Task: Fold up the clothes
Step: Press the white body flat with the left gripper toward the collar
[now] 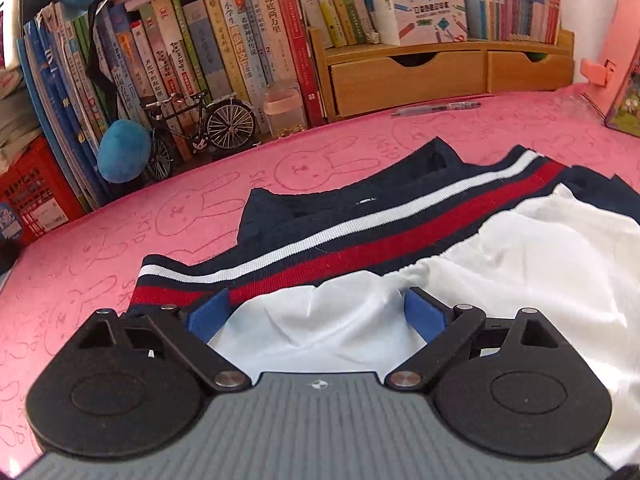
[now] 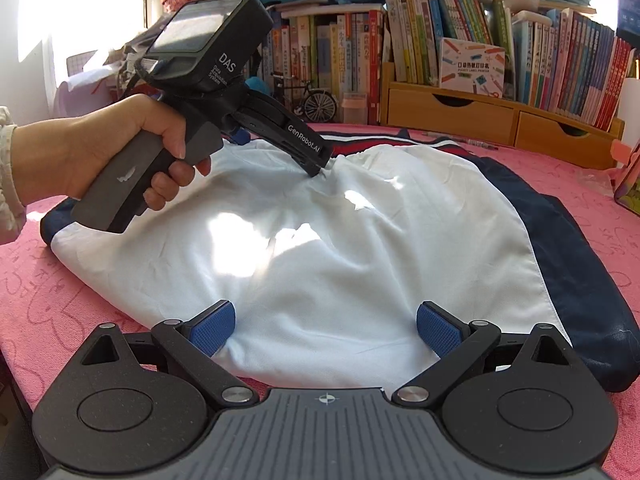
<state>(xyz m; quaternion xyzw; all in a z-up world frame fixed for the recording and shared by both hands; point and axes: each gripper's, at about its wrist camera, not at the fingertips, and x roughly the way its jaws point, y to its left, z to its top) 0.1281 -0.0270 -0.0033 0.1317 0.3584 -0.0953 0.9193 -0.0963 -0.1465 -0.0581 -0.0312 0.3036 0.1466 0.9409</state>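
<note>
A navy and white garment (image 2: pixel 320 240) lies spread on the pink bunny-print table cover (image 2: pixel 60 304), its white panel facing up. Its ribbed band (image 1: pixel 360 248) in navy, white and red runs along the far edge. My left gripper (image 1: pixel 316 312) is open, its blue pads standing wide on either side of a rumpled fold of white fabric just below the band. In the right wrist view a hand (image 2: pixel 120 152) holds that left gripper (image 2: pixel 280 152) at the garment's far edge. My right gripper (image 2: pixel 325 332) is open over the near white hem, with cloth lying between its pads.
Along the back stand a wall of books (image 1: pixel 224 40), a wooden drawer unit (image 1: pixel 408 80), a model bicycle (image 1: pixel 204 128), a small jar (image 1: pixel 282 110) and a blue plush (image 1: pixel 124 156). A pen (image 1: pixel 436 109) lies on the cover. A pink box (image 1: pixel 624 60) stands at the right.
</note>
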